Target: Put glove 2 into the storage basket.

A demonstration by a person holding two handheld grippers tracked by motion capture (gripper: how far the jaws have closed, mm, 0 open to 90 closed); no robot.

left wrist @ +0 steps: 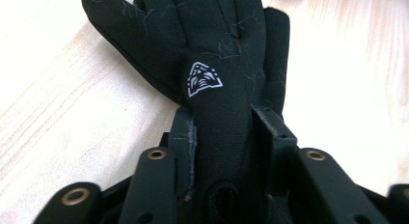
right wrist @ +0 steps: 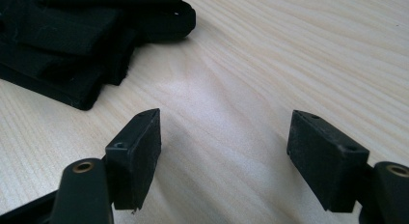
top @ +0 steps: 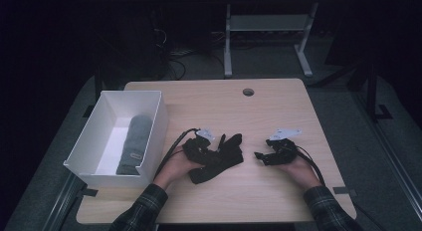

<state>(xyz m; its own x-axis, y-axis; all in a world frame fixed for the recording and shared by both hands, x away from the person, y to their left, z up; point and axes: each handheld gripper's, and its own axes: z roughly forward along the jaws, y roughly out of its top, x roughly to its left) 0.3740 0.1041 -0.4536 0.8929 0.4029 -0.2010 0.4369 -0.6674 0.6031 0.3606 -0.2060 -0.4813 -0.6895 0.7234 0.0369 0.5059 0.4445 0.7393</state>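
A black glove (top: 222, 156) lies on the wooden table (top: 278, 106) near its middle. My left gripper (top: 211, 149) is shut on it; in the left gripper view the jaws squeeze the glove (left wrist: 217, 79) below a white triangular logo (left wrist: 203, 79), with the glove's fingers spread ahead on the wood. My right gripper (top: 261, 156) rests low over the table just right of the glove, open, with bare wood between its jaws. In the right gripper view the gripper (right wrist: 224, 142) has the glove (right wrist: 72, 45) at upper left, apart from it.
A white open box (top: 154, 134) stands at the table's left edge and holds a rolled grey cloth (top: 135, 141). A round cable hole (top: 248, 91) sits near the far edge. Beyond the table stand a desk frame (top: 228, 42) and cables on the floor.
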